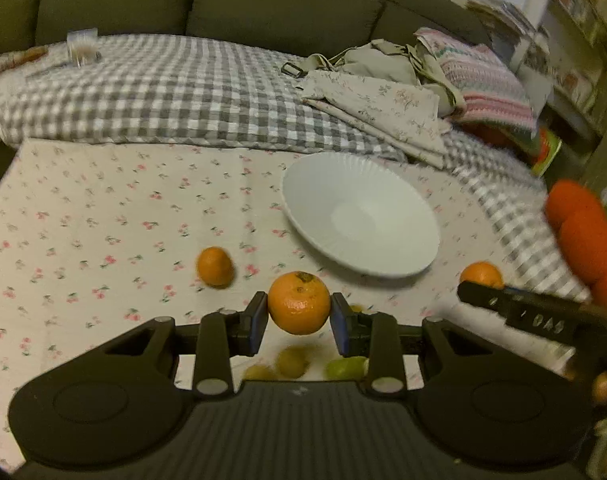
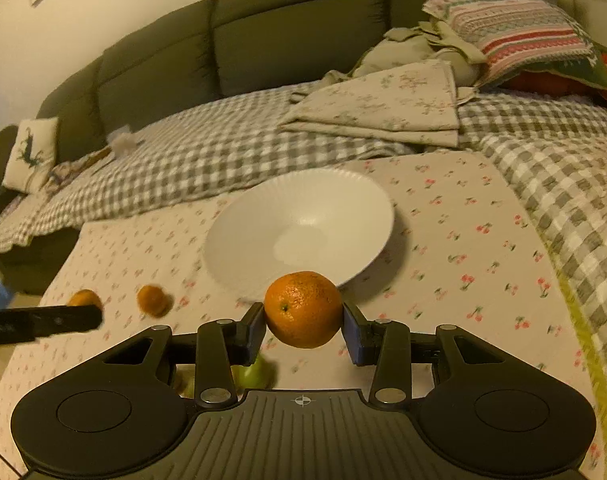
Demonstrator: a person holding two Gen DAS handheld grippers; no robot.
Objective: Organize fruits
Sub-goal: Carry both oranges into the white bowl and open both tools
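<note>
Holding one orange (image 1: 299,303) (image 2: 303,309) each, left gripper (image 1: 299,312) and right gripper (image 2: 303,320) hover near the white bowl (image 1: 323,184) (image 2: 239,232).

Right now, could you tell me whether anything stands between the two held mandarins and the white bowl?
Nothing visible does. The left gripper holds a mandarin and the right gripper holds another mandarin; the white bowl lies just ahead, empty, with only bare cherry-print cloth between.
</note>
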